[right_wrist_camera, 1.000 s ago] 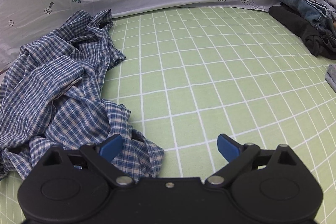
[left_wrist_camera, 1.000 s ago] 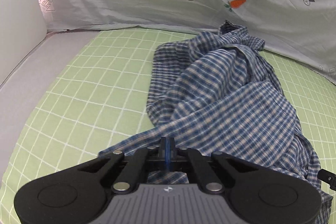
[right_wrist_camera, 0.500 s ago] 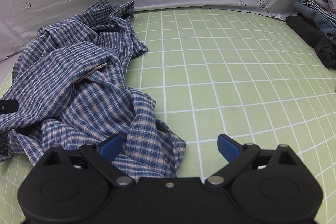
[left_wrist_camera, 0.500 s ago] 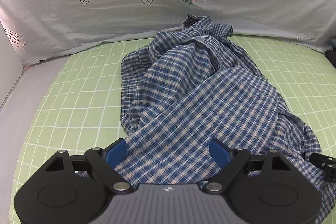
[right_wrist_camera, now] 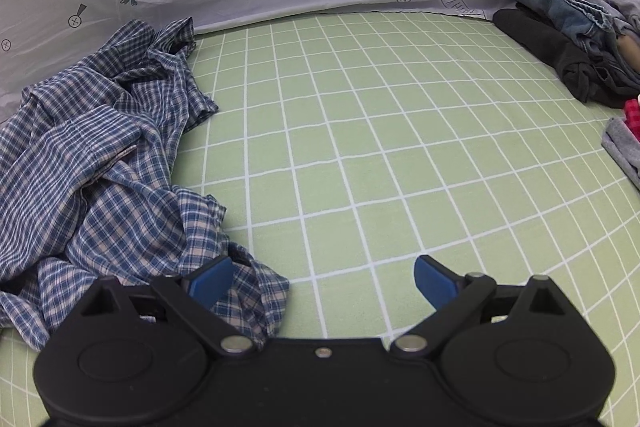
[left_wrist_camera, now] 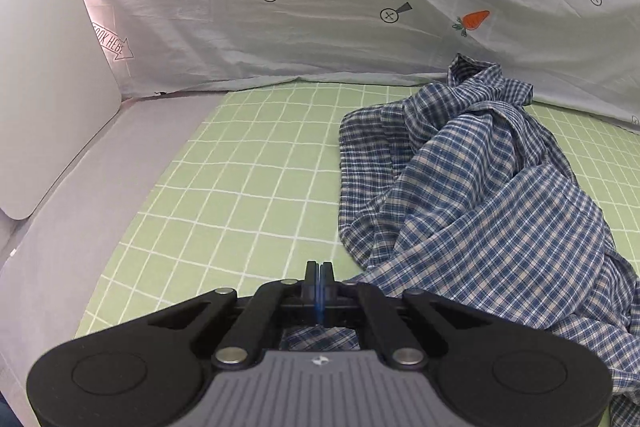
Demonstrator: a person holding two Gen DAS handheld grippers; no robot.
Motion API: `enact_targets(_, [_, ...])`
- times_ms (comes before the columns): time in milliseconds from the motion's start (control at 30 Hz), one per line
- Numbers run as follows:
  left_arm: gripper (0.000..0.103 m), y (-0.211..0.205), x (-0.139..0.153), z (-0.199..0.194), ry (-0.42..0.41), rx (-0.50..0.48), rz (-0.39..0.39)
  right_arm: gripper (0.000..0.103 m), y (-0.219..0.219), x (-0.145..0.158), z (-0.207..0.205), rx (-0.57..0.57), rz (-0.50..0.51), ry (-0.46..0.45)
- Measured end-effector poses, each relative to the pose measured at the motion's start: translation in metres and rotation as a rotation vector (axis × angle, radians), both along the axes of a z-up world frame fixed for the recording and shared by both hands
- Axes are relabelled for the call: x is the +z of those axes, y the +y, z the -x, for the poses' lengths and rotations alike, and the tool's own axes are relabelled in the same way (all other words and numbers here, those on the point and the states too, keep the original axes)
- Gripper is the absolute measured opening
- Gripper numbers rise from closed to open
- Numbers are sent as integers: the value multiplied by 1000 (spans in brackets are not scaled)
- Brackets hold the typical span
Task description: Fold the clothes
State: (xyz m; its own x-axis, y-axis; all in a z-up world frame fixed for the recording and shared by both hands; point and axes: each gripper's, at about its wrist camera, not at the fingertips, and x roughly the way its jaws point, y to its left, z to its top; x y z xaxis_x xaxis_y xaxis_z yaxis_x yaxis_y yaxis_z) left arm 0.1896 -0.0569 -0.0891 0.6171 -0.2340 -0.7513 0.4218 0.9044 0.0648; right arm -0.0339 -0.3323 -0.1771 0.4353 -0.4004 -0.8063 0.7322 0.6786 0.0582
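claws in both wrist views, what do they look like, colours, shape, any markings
Both claws are matte black linkage frames with silver pivot pins and blue finger pads. The left claw has a grey ribbed plate bearing a small white logo; the right claw has an all-black body with a small centre screw. Each base has two round embossed discs. No cables or sleeves show.

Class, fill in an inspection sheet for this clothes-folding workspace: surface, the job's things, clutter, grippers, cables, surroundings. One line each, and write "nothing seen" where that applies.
Surface: green grid-patterned sheet, flat.
Job's things: blue plaid shirt, crumpled in a heap, not yet folded.
Clutter: pile of clothes at the far right edge.
Grippers: left gripper shut, shirt fabric visible just beneath its fingers; right gripper open beside the shirt's near edge.
Cables: nothing seen.
Surroundings: white printed backdrop cloth behind; white panel at left.
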Motion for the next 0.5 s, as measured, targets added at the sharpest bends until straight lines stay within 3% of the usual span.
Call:
enact_targets(33, [3,4,1,0,10,-19,16,98,2,-1,-2,7,-5,2])
enact_targets(100, [24,2,2,5,6,-65,11,98,6,-4,-6,21,-14,6])
enact_targets(167, [58,-10,0,13,-13,-127,0,98,10,-2,-8,38,-5,4])
enact_targets(233, [71,-22,-2,20,-26,-185,-3,98,15,0,-10,56,5,2])
enact_targets(333, [87,-43,-11,23,-8,-274,-13,98,18,2,-9,70,18,1])
enact_targets(500, [88,-76,-28,20,9,-351,-91,98,17,5,-5,72,41,8])
